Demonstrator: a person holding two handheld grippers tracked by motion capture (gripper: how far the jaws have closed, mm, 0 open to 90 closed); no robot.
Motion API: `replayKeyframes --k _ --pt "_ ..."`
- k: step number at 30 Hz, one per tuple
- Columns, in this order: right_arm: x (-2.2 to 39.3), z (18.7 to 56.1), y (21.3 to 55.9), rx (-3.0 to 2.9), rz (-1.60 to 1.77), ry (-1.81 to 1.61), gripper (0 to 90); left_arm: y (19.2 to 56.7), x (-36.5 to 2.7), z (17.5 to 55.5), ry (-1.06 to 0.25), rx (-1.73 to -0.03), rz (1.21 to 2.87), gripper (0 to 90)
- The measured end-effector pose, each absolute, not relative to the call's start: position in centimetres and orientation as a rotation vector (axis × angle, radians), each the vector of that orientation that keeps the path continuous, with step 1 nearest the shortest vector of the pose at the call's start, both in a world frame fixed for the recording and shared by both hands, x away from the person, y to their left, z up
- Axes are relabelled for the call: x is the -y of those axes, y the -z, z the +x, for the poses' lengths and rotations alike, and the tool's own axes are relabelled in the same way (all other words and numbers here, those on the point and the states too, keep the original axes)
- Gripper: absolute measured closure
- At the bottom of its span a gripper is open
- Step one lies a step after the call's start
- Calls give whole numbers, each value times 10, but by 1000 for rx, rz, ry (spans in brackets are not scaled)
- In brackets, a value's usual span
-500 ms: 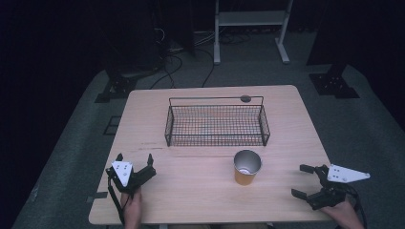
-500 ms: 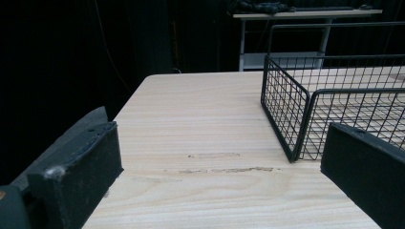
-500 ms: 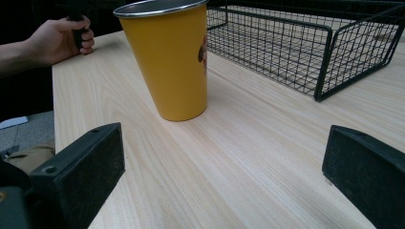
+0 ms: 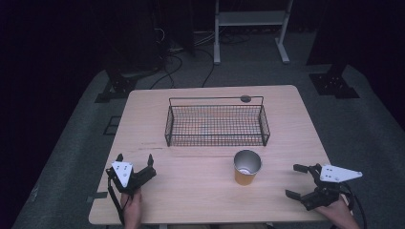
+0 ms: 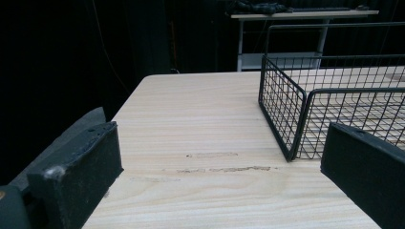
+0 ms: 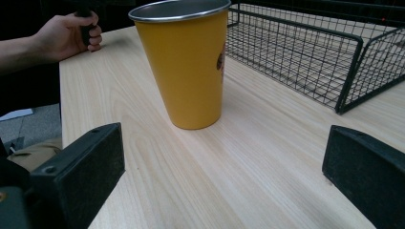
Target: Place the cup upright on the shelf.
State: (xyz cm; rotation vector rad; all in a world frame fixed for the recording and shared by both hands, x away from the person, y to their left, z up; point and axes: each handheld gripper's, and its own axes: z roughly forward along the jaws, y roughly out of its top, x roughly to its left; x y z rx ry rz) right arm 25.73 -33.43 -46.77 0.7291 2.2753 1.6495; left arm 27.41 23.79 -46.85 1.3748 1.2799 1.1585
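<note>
A yellow metal cup point(image 4: 247, 167) stands upright on the wooden table point(image 4: 200, 191), just in front of a black wire basket point(image 4: 216, 124). In the right gripper view the cup point(image 6: 186, 62) rises ahead, beyond the two wide-apart jaws. My right gripper point(image 4: 297, 181) rests near the table's front right corner, open, pointing left toward the cup. My left gripper point(image 4: 135, 159) sits at the front left, open, pointing toward the far side. The basket point(image 5: 329, 105) appears empty in the left gripper view, to the right of the jaws.
A small dark round object point(image 4: 245, 98) lies on the table behind the basket. A person's hand point(image 6: 71, 33) holding the other gripper shows at the far left of the right gripper view. A white shelf frame point(image 4: 248, 21) stands on the dark floor beyond the table.
</note>
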Motion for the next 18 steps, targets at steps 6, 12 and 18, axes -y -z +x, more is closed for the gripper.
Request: replayKeyframes --k 6,12,18 --pt "331 258 462 -2256 719 -1667 0 469 -238 274 -1160 -1277 1377 0" --pt "325 260 458 -2260 709 -1668 0 469 -238 274 -1159 -1279 1376 0" --pt "317 264 453 -2276 696 -1658 0 469 -238 274 -1159 -1278 1377 0"
